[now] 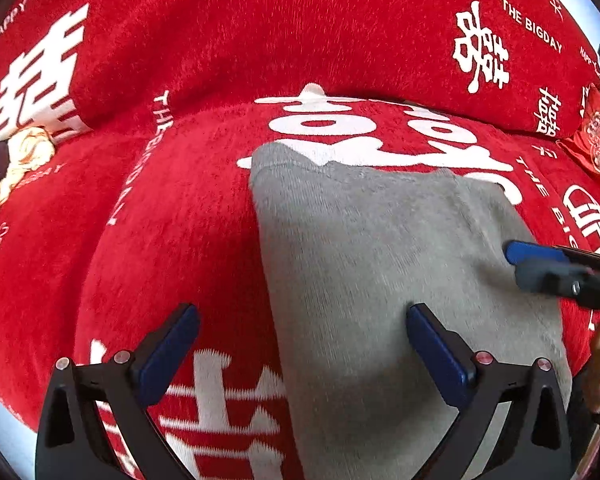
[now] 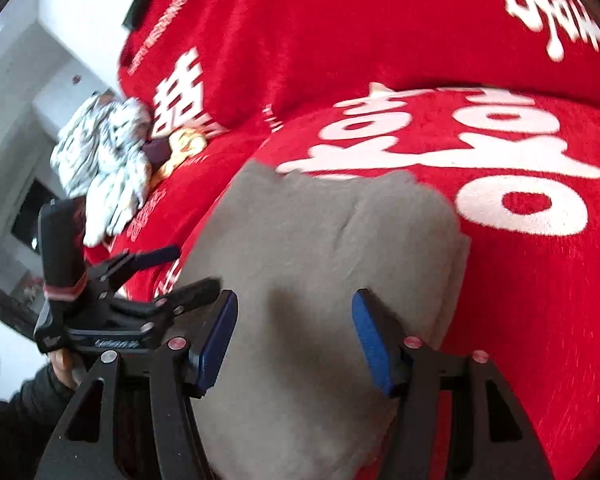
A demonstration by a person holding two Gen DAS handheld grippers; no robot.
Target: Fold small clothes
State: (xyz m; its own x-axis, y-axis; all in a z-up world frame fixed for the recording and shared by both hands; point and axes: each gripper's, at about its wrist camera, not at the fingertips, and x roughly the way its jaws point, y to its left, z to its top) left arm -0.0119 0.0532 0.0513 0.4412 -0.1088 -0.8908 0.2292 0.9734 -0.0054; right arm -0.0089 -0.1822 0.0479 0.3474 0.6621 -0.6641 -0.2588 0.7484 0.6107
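A grey knitted garment [image 1: 380, 264], already folded into a rough rectangle, is shown lying on the seat of a sofa draped in a red plush cover with white wedding lettering [image 1: 180, 208]; all places below are given relative to this garment. Far to its left, a heap of unfolded clothes, black-and-white patterned and yellow [image 2: 108, 160], is seen against the sofa's backrest. Over the garment's left edge the left gripper [image 1: 302, 344] is held with its blue-padded jaws spread wide, one pad over the red cover and one over the grey cloth; nothing is gripped. Above the garment's right part the right gripper [image 2: 294, 336] is held with its jaws partly apart and likewise empty, the cloth lying beneath them. The step in hand is judged to be a reach for the next fold. The next move would call for both grippers to be lowered onto one edge and closed on it.
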